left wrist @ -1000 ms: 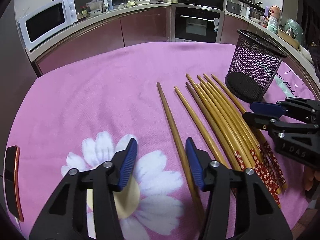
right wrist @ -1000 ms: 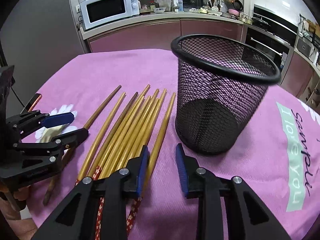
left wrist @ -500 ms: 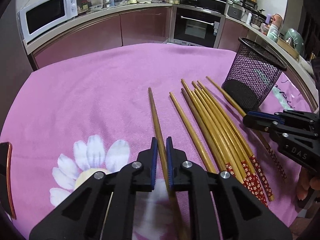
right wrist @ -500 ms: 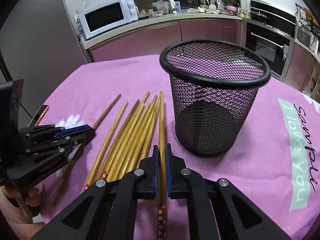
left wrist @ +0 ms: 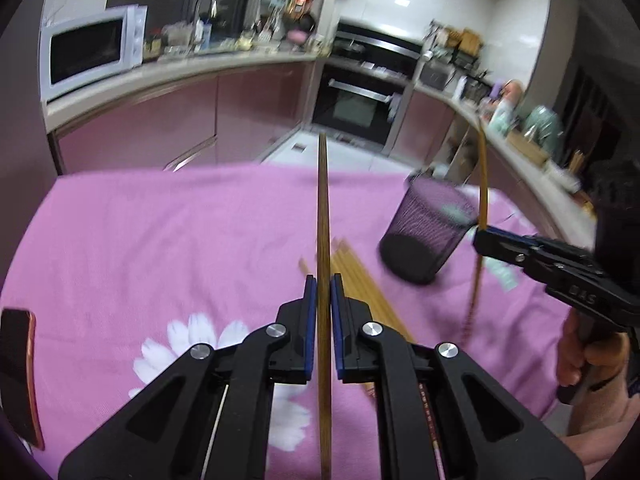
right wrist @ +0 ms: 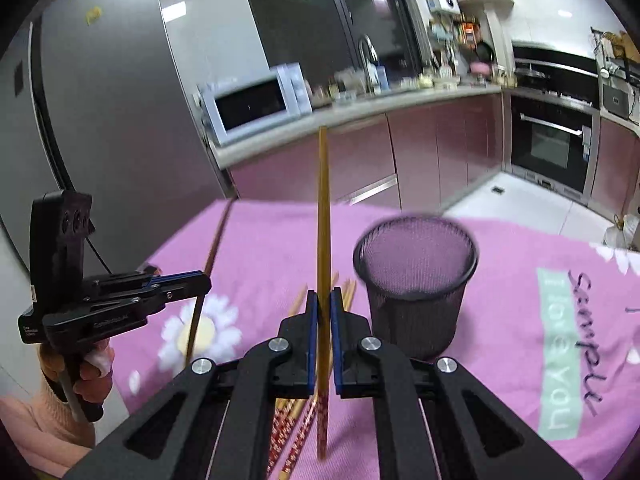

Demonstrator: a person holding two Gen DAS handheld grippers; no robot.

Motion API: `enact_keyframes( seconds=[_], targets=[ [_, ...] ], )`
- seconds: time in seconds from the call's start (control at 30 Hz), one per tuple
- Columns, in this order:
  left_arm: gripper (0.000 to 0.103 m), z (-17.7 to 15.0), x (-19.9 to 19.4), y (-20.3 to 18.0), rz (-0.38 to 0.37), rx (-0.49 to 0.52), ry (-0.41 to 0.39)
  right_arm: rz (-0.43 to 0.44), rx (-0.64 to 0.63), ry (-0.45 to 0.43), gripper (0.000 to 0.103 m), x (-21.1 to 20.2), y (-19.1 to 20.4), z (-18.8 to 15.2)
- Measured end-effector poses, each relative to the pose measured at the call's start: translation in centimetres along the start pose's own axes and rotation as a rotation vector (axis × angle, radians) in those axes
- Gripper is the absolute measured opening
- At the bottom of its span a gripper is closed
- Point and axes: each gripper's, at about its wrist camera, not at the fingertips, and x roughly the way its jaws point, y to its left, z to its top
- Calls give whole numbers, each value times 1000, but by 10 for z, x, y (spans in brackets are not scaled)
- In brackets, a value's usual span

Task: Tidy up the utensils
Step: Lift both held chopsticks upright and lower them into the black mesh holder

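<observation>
Both grippers, having just lifted off the pink cloth [left wrist: 160, 240], are now hanging beside the mesh cup [right wrist: 416, 292], the left gripper [left wrist: 323, 292] clamping a brown chopstick [left wrist: 322, 208] and the right gripper [right wrist: 324, 304] a yellow chopstick [right wrist: 323, 216], readying both for dropping in.

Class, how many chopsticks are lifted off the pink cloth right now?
2: a dark chopstick in the left tongs, a yellow chopstick in the right tongs. The rest lie on the cloth, partly hidden.
</observation>
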Motion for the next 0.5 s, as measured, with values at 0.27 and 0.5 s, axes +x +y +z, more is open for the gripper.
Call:
enact_keyframes(
  seconds=[0.27,0.5],
  targets=[
    [8,55,-58,-19,-125,-12,-190,5,-21,-133,5,-34,-10,36],
    [8,114,-72,-59,-201,16,-290,-39,-62,-243,5,-50,-17,71]
  ],
)
